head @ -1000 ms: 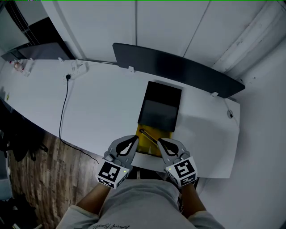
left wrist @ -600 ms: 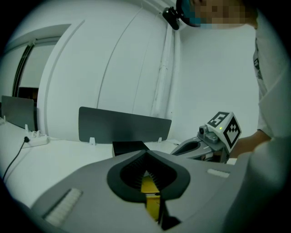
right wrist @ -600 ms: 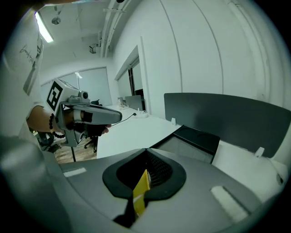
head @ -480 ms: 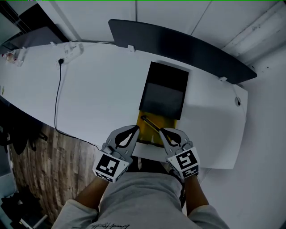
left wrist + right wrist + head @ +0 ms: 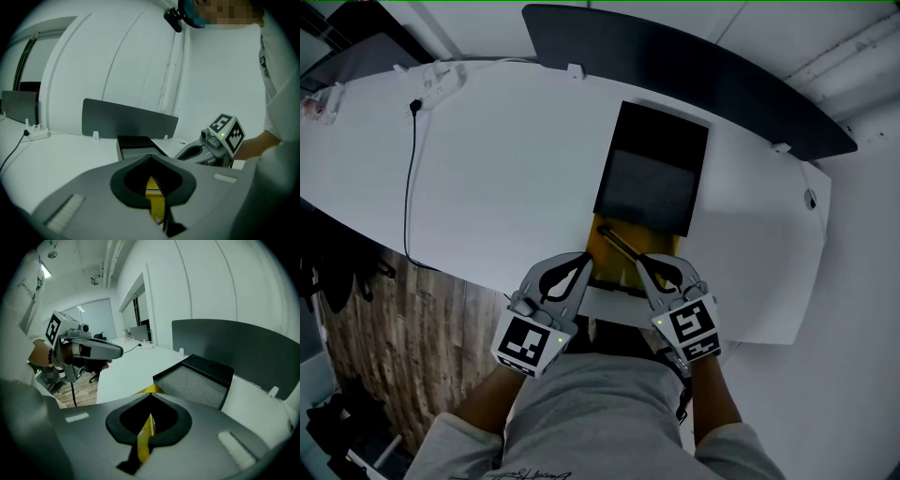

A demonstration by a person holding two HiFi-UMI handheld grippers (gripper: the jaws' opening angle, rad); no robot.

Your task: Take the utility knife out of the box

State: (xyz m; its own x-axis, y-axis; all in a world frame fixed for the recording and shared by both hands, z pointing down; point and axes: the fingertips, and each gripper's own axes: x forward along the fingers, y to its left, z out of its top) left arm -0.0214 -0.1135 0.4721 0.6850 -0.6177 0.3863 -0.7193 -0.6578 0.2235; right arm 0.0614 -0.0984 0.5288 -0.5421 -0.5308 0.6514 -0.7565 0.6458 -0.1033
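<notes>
White table (image 5: pixel 506 178), long, left edge curved. Black box (image 5: pixel 652 173) lies flat right of centre, grey lining facing up. Yellow tray (image 5: pixel 614 261) adjoins the box's near end, close to the table's near edge. White power strip (image 5: pixel 441 80) at far left; its dark cable (image 5: pixel 411 178) trails over the left edge. Dark divider panel (image 5: pixel 694 70) stands along the far edge. Small item (image 5: pixel 314 105) at far left, possibly a container

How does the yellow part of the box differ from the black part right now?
The yellow part lies nearest the person; the black part lies beyond it, farther back. The yellow part holds the utility knife, lying diagonally; the black part shows only grey lining. Both rest end to end on the white table.
</notes>
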